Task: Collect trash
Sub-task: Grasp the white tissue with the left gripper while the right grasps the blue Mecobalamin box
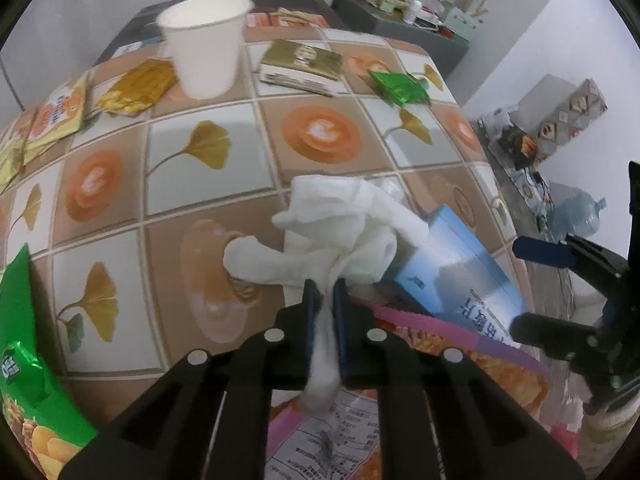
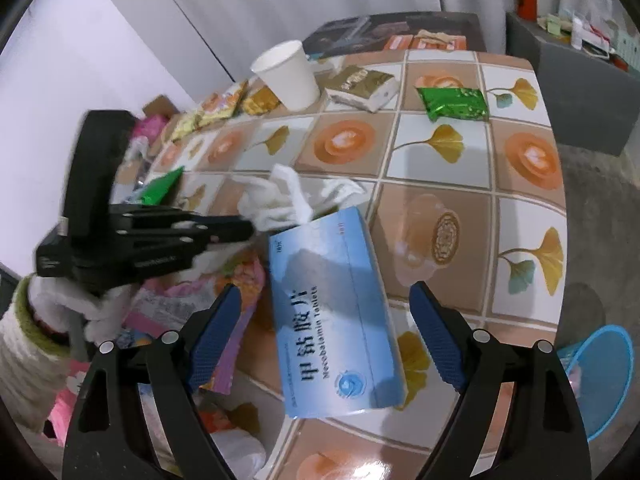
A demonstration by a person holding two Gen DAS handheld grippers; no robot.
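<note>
My left gripper (image 1: 324,288) is shut on a crumpled white tissue (image 1: 344,224), whose bulk spreads over the table beyond the fingertips while a tail hangs back between the fingers. In the right wrist view the same gripper (image 2: 248,228) comes in from the left, pinching the tissue (image 2: 280,200). Next to the tissue lies a light blue medicine box (image 1: 452,264). My right gripper (image 2: 324,292) stands open just above this box (image 2: 332,320), one finger on each side, the pads apart from it.
On the tiled tablecloth (image 2: 440,224) stand a white paper cup (image 2: 290,74), a gold pack (image 2: 362,84), a green packet (image 2: 454,104) and yellow sachets (image 1: 56,116). A green snack bag (image 1: 24,340) and a pink wrapper (image 1: 440,328) lie near. A blue basket (image 2: 600,372) sits on the floor.
</note>
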